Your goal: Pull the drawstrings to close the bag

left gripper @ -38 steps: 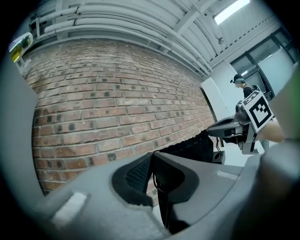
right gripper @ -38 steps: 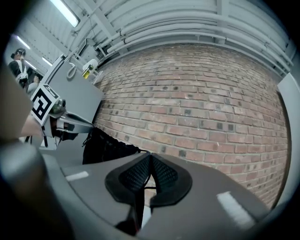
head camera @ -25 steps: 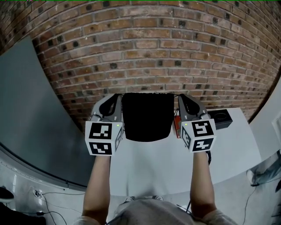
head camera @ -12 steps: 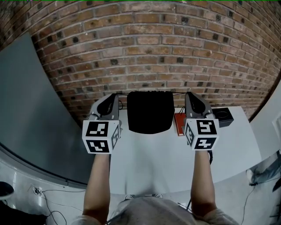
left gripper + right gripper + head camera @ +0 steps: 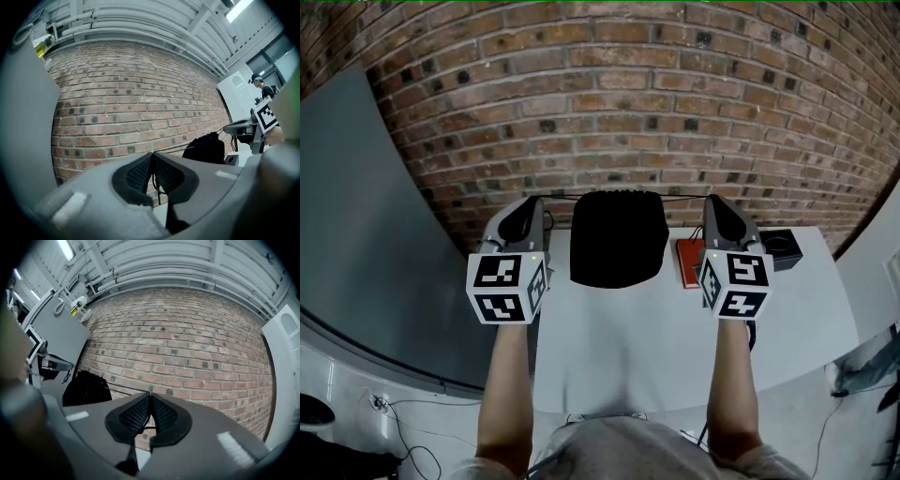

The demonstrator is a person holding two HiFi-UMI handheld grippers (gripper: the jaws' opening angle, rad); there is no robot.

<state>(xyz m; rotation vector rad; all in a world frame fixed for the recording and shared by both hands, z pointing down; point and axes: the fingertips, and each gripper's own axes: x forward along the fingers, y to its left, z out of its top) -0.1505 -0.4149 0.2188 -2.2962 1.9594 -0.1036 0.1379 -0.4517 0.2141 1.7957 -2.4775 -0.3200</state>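
Observation:
A black drawstring bag (image 5: 617, 239) hangs between my two grippers over the white table (image 5: 675, 347), its mouth gathered into puckers at the top. A thin drawstring (image 5: 558, 197) runs taut from the bag's top to my left gripper (image 5: 535, 201), which is shut on it. Another drawstring (image 5: 684, 197) runs to my right gripper (image 5: 713, 199), likewise shut on it. In the left gripper view the cord (image 5: 178, 148) leads from the closed left gripper (image 5: 152, 157) to the bag (image 5: 206, 149). In the right gripper view the cord (image 5: 124, 387) leads from the closed right gripper (image 5: 150, 397) to the bag (image 5: 86, 389).
A brick wall (image 5: 619, 112) stands right behind the table. A small red object (image 5: 689, 262) lies on the table right of the bag, with a black box (image 5: 776, 249) further right. A grey panel (image 5: 356, 234) stands at the left.
Both grippers have moved apart, the left one leftward and the right one rightward. The drawstrings have lengthened and the bag's mouth has drawn narrower.

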